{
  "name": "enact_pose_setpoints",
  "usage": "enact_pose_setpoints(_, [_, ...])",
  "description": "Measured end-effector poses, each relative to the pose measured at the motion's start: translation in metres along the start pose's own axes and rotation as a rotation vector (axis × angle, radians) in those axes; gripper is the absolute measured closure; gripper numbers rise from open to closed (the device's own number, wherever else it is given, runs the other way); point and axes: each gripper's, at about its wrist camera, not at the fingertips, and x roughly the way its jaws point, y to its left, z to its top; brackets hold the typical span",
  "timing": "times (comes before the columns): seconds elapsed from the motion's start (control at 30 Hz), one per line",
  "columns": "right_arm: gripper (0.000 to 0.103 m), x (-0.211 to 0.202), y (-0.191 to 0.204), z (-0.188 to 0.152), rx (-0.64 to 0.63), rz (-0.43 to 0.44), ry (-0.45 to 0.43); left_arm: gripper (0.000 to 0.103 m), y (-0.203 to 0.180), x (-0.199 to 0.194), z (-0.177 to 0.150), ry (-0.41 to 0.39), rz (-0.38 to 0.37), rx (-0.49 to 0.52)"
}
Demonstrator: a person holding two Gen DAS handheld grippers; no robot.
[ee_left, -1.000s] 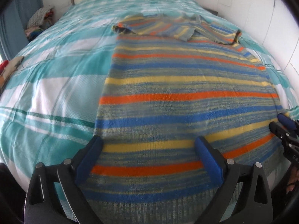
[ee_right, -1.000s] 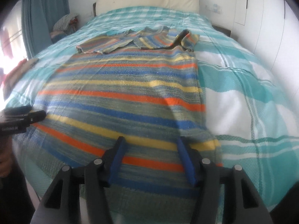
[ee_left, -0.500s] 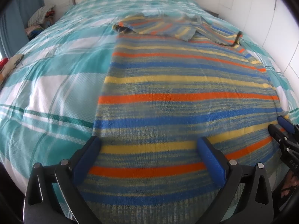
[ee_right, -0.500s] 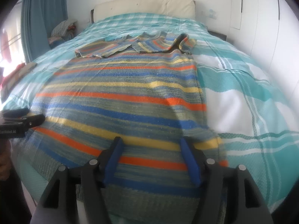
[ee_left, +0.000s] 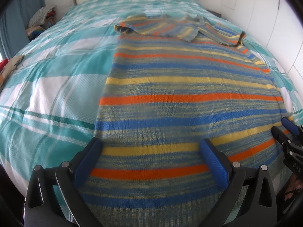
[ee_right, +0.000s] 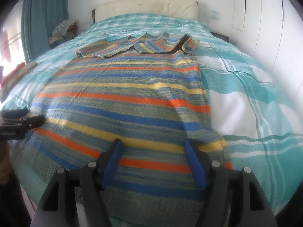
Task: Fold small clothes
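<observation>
A striped knit sweater [ee_left: 180,94] in blue, orange, yellow and grey-green lies flat on the bed, hem toward me, with both sleeves folded across its top. It also shows in the right wrist view [ee_right: 128,98]. My left gripper [ee_left: 151,147] is open and empty above the hem's left part. My right gripper [ee_right: 153,147] is open and empty above the hem's right part. The right gripper shows at the right edge of the left wrist view [ee_left: 287,132], and the left gripper shows at the left edge of the right wrist view [ee_right: 20,121].
The bed has a teal and white checked cover [ee_right: 246,98] and a cream headboard [ee_right: 145,5]. A pile of clothes [ee_right: 62,30] lies beside the bed at the far left by a blue curtain [ee_right: 43,15]. White cupboard doors [ee_right: 269,19] stand on the right.
Both grippers have drawn back and risen slightly from the sweater's hem, still open. The sweater has not moved.
</observation>
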Motion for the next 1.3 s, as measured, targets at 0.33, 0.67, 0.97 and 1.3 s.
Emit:
enact_pose_setpoints(0.33, [0.034, 0.0, 0.0, 0.0, -0.004, -0.003, 0.0, 0.0, 0.0, 0.001, -0.001, 0.0, 0.005, -0.003])
enact_pose_setpoints(0.67, [0.034, 0.0, 0.0, 0.0, -0.004, -0.005, 0.0, 0.0, 0.0, 0.002, -0.001, 0.009, 0.006, 0.008])
enact_pose_setpoints(0.97, [0.034, 0.0, 0.001, -0.001, -0.005, -0.006, 0.0, 0.0, -0.001, 0.002, 0.0, 0.015, 0.011, 0.012])
enact_pose_setpoints(1.3, [0.033, 0.0, -0.002, 0.0, -0.004, -0.008, 0.007, 0.002, 0.015, -0.08, 0.026, 0.08, -0.178, -0.029])
